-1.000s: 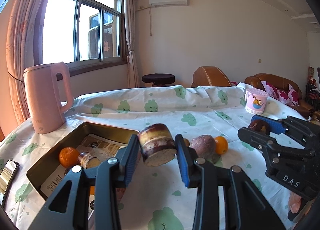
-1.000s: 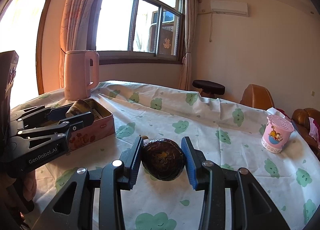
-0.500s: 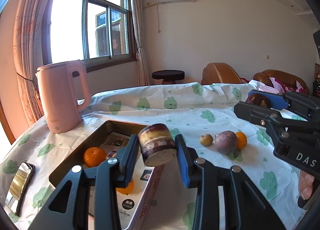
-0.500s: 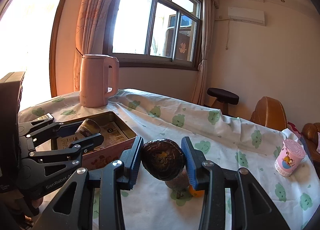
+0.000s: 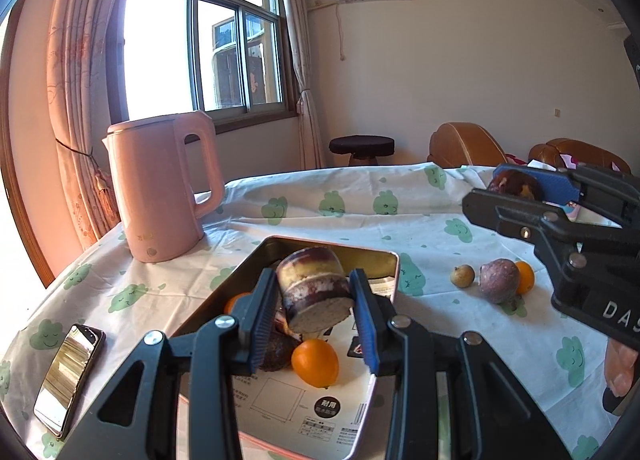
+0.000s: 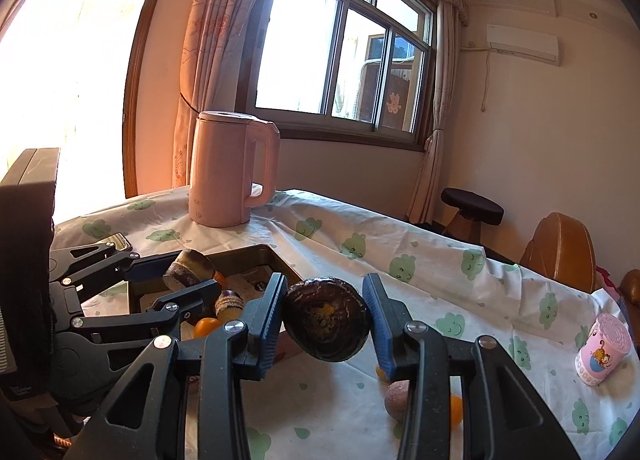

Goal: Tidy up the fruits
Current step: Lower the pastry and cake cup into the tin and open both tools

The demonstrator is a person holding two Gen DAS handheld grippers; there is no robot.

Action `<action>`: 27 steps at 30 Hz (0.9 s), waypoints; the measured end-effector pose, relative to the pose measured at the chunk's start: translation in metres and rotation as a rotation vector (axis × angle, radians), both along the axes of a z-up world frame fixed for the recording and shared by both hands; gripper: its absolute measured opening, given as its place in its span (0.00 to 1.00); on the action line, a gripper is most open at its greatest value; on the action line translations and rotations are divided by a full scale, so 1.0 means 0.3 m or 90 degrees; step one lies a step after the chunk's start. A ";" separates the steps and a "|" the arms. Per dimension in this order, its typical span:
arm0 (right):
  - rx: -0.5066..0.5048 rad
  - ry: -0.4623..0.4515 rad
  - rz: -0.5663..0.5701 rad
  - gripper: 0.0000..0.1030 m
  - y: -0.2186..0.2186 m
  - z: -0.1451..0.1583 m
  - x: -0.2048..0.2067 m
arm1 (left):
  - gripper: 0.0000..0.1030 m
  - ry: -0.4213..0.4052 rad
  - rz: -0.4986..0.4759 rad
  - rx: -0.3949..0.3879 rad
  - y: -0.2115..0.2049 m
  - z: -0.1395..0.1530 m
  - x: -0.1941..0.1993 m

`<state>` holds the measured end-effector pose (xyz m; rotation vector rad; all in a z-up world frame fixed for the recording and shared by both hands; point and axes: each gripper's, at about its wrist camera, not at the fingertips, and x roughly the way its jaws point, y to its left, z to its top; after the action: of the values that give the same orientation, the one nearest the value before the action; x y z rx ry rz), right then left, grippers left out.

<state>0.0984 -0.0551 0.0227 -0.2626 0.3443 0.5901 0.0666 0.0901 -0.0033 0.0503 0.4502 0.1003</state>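
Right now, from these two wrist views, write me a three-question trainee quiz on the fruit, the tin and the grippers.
1. True or false: the left gripper is shut on a cut fruit piece.
2. How many fruits lie loose on the tablecloth right of the tin? A) one B) three C) five
3. Fill in: the right gripper grips a dark, round ____.

Key: 1 true. 2 B: a small yellowish fruit, a purple fruit, an orange. 3 fruit.
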 end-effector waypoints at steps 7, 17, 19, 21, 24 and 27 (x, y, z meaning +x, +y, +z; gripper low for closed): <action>-0.005 0.005 0.015 0.40 0.054 -0.006 0.010 | 0.38 0.016 0.024 0.008 0.063 -0.011 0.015; -0.011 0.016 0.033 0.40 0.119 -0.025 0.022 | 0.38 0.040 0.043 0.014 0.120 -0.040 0.034; -0.013 0.018 0.036 0.40 0.133 -0.030 0.025 | 0.38 0.043 0.045 0.015 0.128 -0.043 0.035; -0.015 0.020 0.040 0.40 0.146 -0.036 0.030 | 0.38 0.048 0.048 0.017 0.137 -0.048 0.038; -0.018 0.026 0.044 0.40 0.161 -0.051 0.034 | 0.38 0.061 0.051 0.017 0.151 -0.058 0.047; -0.020 0.034 0.045 0.40 0.173 -0.067 0.047 | 0.38 0.073 0.053 0.013 0.166 -0.067 0.056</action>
<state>0.1125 -0.0031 0.0026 -0.2901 0.3966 0.6627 0.0834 0.1397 -0.0233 0.0579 0.5662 0.1840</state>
